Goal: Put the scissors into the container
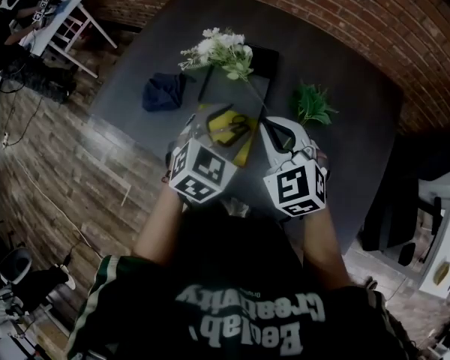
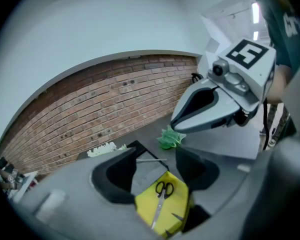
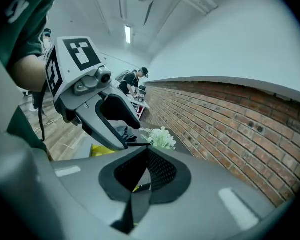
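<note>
Though seemingly finished, shows scissors (image 2: 161, 197) lying flat in yellow container (image 2: 175, 204) on tabletop (image 1: 337, 88); holds left claw (image 2: 156, 150) spread wide, right claw (image 3: 144, 159) pinched together, empty; leaves only withdrawal.

white flowers (image 1: 219, 51), a green sprig (image 1: 313, 105) and a dark blue cloth (image 1: 162, 92) lie on the grey table (image 1: 345, 88).
</note>
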Demonstrator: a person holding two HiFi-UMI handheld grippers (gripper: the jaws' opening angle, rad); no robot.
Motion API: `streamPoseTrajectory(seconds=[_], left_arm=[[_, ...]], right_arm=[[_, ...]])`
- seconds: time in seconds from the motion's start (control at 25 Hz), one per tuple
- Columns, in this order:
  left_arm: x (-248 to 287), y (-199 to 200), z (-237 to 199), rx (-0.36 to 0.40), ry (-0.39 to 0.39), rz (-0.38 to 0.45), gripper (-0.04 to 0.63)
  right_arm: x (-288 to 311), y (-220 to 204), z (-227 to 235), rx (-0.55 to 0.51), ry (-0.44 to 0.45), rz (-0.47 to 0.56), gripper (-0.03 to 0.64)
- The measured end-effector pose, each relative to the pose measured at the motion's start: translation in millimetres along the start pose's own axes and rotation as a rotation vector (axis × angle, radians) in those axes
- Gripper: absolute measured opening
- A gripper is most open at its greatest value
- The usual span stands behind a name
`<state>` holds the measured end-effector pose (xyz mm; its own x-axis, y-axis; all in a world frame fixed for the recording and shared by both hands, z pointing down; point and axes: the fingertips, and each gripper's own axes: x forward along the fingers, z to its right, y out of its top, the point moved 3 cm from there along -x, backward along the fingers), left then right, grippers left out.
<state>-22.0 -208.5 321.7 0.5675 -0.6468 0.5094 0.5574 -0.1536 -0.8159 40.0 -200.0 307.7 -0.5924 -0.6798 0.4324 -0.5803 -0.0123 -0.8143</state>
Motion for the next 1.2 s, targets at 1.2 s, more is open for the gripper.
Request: streamPoseTrajectory(seconds=[1.2], left_arm=[[-67, 47, 13, 0.087, 0.103, 0.169, 0.219]], right_arm=[[-41, 36, -4, 0.014, -0.015, 0.107, 0.006]])
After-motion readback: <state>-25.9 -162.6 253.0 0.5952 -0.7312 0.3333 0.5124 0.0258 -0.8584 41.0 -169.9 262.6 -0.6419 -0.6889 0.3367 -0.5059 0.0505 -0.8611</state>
